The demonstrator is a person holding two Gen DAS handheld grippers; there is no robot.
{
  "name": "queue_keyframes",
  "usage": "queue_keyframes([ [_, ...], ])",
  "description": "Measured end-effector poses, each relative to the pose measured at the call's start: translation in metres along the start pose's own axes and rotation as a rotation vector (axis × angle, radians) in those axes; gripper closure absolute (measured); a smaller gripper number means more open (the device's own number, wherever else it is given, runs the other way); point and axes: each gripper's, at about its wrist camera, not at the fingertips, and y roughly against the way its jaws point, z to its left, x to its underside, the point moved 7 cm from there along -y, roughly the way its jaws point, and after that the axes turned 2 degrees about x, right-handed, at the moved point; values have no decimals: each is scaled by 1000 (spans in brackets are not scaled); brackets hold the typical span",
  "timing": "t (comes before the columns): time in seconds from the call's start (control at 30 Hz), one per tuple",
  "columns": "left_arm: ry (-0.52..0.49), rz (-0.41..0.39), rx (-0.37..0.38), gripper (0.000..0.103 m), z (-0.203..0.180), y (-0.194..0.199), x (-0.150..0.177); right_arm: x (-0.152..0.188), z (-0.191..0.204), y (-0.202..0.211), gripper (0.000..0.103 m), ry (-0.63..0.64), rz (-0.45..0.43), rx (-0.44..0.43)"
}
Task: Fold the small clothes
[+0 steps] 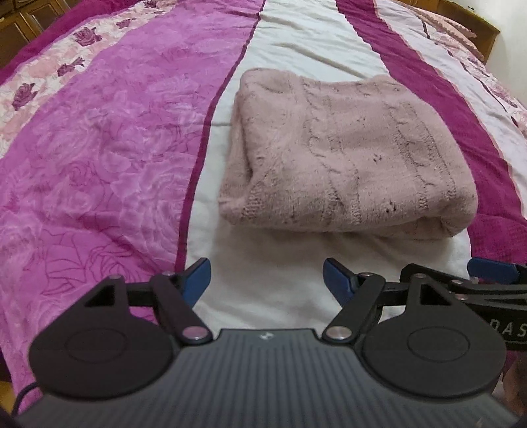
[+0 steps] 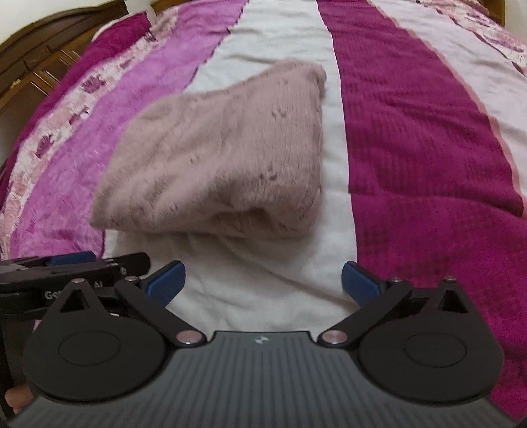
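Observation:
A pale pink knitted sweater [image 1: 346, 154] lies folded in a thick rectangle on the white stripe of the bed cover; it also shows in the right wrist view [image 2: 217, 158]. My left gripper [image 1: 266, 280] is open and empty, a short way in front of the sweater's near edge. My right gripper [image 2: 263, 283] is open and empty, also just short of the near edge, to the right of the left one. The right gripper's blue finger [image 1: 490, 268] shows at the right edge of the left wrist view. The left gripper's finger [image 2: 70, 258] shows at the left of the right wrist view.
The bed cover [image 1: 108, 158] has magenta, pink floral and white stripes. A wooden headboard [image 2: 42, 62] stands at the far left of the right wrist view. A pink pillow [image 1: 454, 26] lies at the far right corner.

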Motion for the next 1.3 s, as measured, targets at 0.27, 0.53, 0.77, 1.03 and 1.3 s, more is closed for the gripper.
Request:
queue_keyframes([
  [0.27,8,26,-5,27,1,-6,4,2,-1,-7,0,9,10,31],
  [0.53,3,37,-18,27,1,-7,6,2,-2,-9,0,11,19,45],
  [0.77,-5,42,-26,27,0,-8,6,2,-3,-9,0,8,20,47],
  [1.03,-29,28,-47,27,-3,-6,6,3,-5,-10,0,-2,21,47],
  [1.3,-28,31,-44,27,-2,-7,7,3,-5,-10,0,-2,22,47],
])
